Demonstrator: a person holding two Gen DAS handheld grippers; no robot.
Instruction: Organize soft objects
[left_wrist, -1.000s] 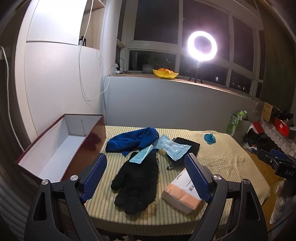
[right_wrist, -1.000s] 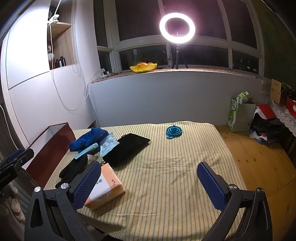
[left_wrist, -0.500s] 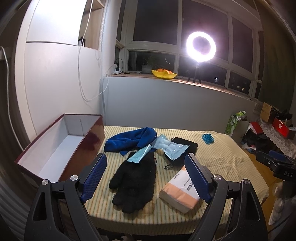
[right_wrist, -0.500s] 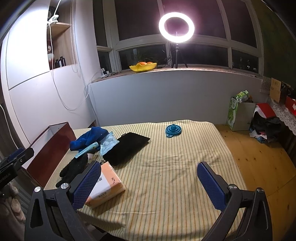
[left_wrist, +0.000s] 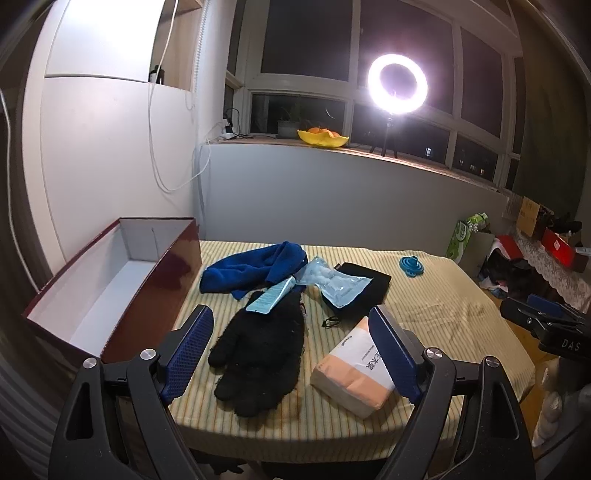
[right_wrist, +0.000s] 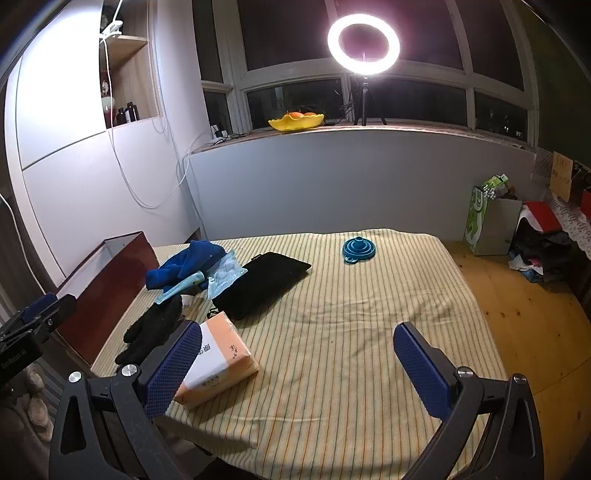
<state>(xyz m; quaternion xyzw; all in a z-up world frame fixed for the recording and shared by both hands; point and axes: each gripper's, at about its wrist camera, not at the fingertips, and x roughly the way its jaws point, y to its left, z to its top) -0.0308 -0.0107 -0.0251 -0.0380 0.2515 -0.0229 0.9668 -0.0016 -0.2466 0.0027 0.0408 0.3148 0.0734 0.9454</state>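
Observation:
On the striped table cloth lie a black glove, a blue cloth, a clear bag of cotton balls, a light blue tube, a black pouch and an orange tissue pack. My left gripper is open and empty, held above the glove at the table's near edge. My right gripper is open and empty over the near right of the table; the tissue pack lies by its left finger. The glove, blue cloth and pouch also show there.
An open dark red box with a white inside stands at the table's left edge. A blue collapsible funnel sits at the far side. A ring light stands on the windowsill. Bags and clutter lie on the floor to the right.
Both grippers have drifted slightly; the objects sit a little further left and lower in the views. Nothing was taken hold of or moved on the table.

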